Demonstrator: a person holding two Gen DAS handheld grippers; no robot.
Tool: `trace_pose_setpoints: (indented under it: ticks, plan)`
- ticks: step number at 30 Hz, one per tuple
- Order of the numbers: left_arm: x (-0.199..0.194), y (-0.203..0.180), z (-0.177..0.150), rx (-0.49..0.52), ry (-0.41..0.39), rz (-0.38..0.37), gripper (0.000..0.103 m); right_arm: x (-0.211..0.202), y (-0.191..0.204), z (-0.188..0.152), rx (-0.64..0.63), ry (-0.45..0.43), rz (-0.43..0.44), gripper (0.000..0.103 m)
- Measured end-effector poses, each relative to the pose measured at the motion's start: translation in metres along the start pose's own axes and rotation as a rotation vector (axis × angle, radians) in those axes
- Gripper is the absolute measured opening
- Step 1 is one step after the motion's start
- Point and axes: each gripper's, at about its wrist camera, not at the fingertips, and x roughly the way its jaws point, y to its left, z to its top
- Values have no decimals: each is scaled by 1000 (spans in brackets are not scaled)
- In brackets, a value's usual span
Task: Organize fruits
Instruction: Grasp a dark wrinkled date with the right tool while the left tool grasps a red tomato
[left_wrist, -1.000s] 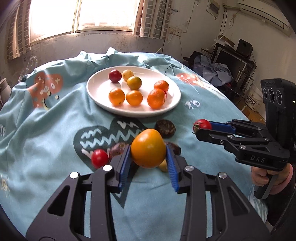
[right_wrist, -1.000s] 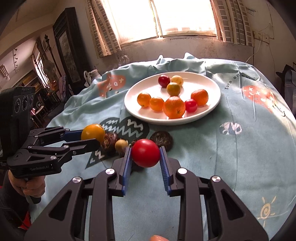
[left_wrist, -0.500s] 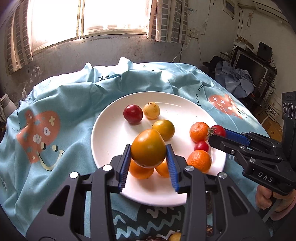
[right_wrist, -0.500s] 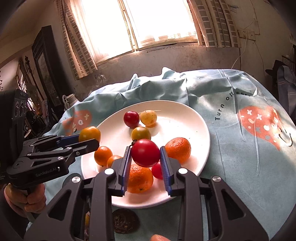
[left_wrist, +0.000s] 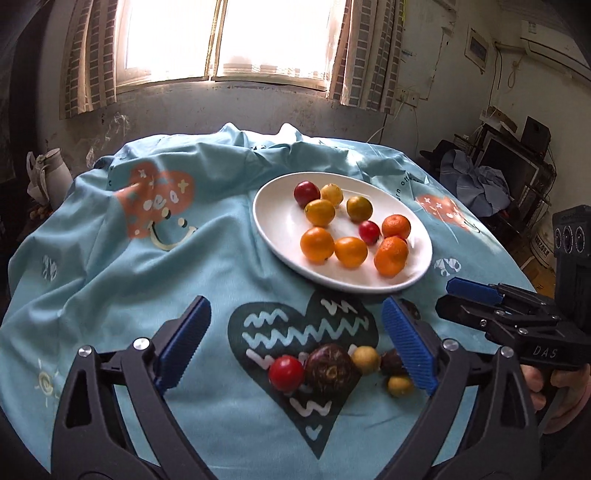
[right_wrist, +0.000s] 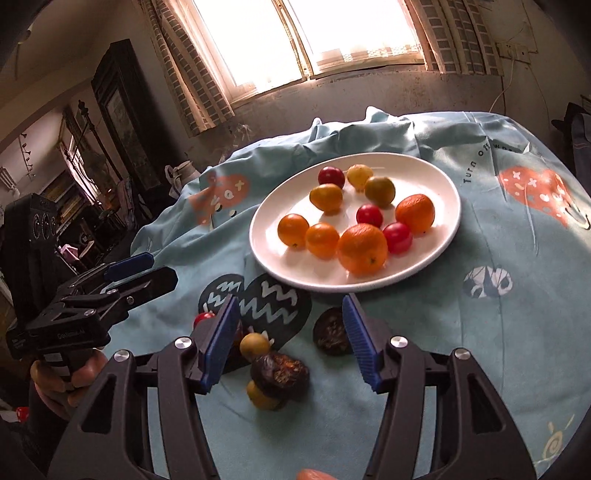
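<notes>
The left claw (left_wrist: 295, 343) stands wide and is opening, nothing pressed between its blue pads; it hangs over the small cluster of fruit on the near side of the white plate (left_wrist: 280, 236). In that cluster a red cherry tomato (left_wrist: 285, 373) touches a dark wrinkled passion fruit (left_wrist: 330, 370), with a pale yellow fruit (left_wrist: 365, 360) just beside it. The right claw (right_wrist: 290, 339) is about half open and also opening, empty, near the same side of the plate, a dark halved fruit (right_wrist: 330, 332) by its right pad. On the plate lie oranges, yellow tomatoes and red cherry tomatoes. Plate and loose fruit rest on the light blue cloth (left_wrist: 110, 266) covering the worktop.
</notes>
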Motion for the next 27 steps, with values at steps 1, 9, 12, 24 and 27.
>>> trace_pose_setpoints:
  ticks: [1,9,12,24,27]
  plan:
    - [-3,3,-8,-7,-3,0,95,1,3,-6,1,11,3,59]
    - [-8,3,-29,-2,-4,68,95,15,11,-31,3,92,-16,59]
    - [-8,4,-30,-7,-2,68,95,19,7,-33,20,110,3,59]
    - [-13,6,-28,-11,-20,93,95,30,1,-37,29,140,2,52]
    - [-15,6,-28,-12,-24,95,95,32,0,-38,36,152,12,48]
